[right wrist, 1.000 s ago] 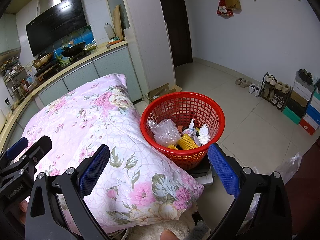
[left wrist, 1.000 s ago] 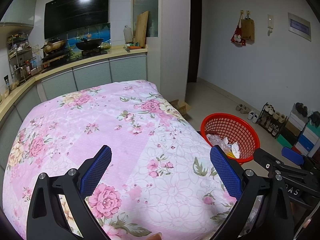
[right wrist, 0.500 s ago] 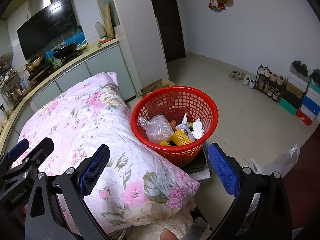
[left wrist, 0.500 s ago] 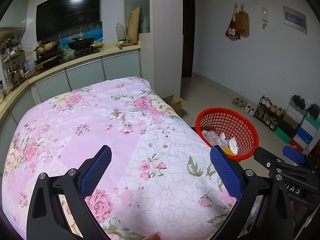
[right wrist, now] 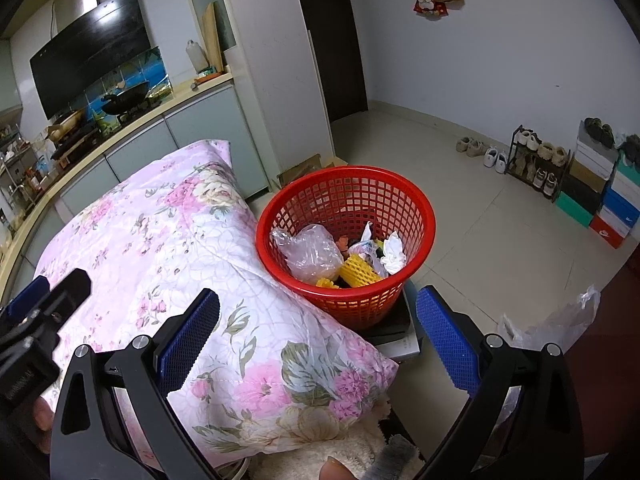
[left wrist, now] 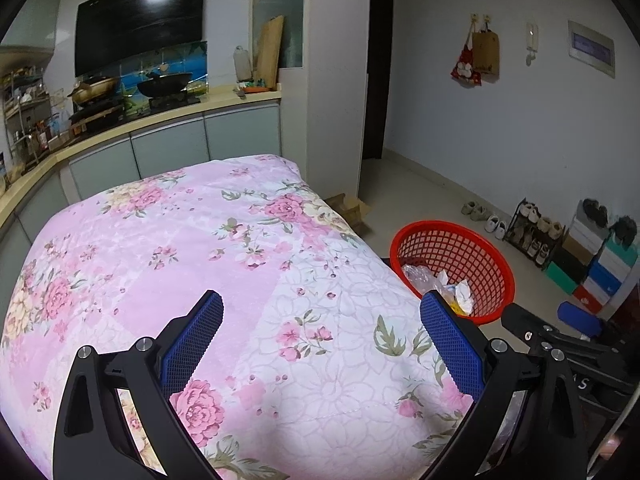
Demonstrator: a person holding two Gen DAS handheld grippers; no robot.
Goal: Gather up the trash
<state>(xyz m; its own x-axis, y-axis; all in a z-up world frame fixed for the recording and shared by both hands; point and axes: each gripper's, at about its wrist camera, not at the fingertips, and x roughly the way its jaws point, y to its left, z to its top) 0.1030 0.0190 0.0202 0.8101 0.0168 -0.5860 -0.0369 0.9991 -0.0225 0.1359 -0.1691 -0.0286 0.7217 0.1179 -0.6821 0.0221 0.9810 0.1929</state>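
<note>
While both claws hang wide apart and empty, nothing is in hand, so the step is really one of finding the next piece of trash. The left claw [left wrist: 320, 328] hovers over the pink floral quilt [left wrist: 192, 256], its blue pads [left wrist: 192, 336] spread with only fabric between them. The right claw [right wrist: 318, 322] is likewise open and points down at the red mesh basket [right wrist: 416, 196], which stands just beside the quilt's near corner on a flat dark box [right wrist: 394, 326].

The basket already holds the collected trash: a crumpled clear plastic bag [right wrist: 310, 252], a yellow foam net sleeve [right wrist: 360, 272] and a white scrap of paper [right wrist: 394, 254], with darker bits beneath that are too tangled to name. No loose trash shows on the quilt in either view. The 1 candidate I can see is a clear plastic bag [right wrist: 560, 320] lying on the floor to the right of the right claw, well apart from the basket; whether it counts as trash is a guess.

To do this well, I would sweep each camera slowly along the quilt's edges and the floor before committing. If that bag is the target, the right claw is the nearer 1: come down over a bunched fold, not a flat sheet, close fully since thin film slips, then lift clear of the basket rim before releasing above its middle.
</note>
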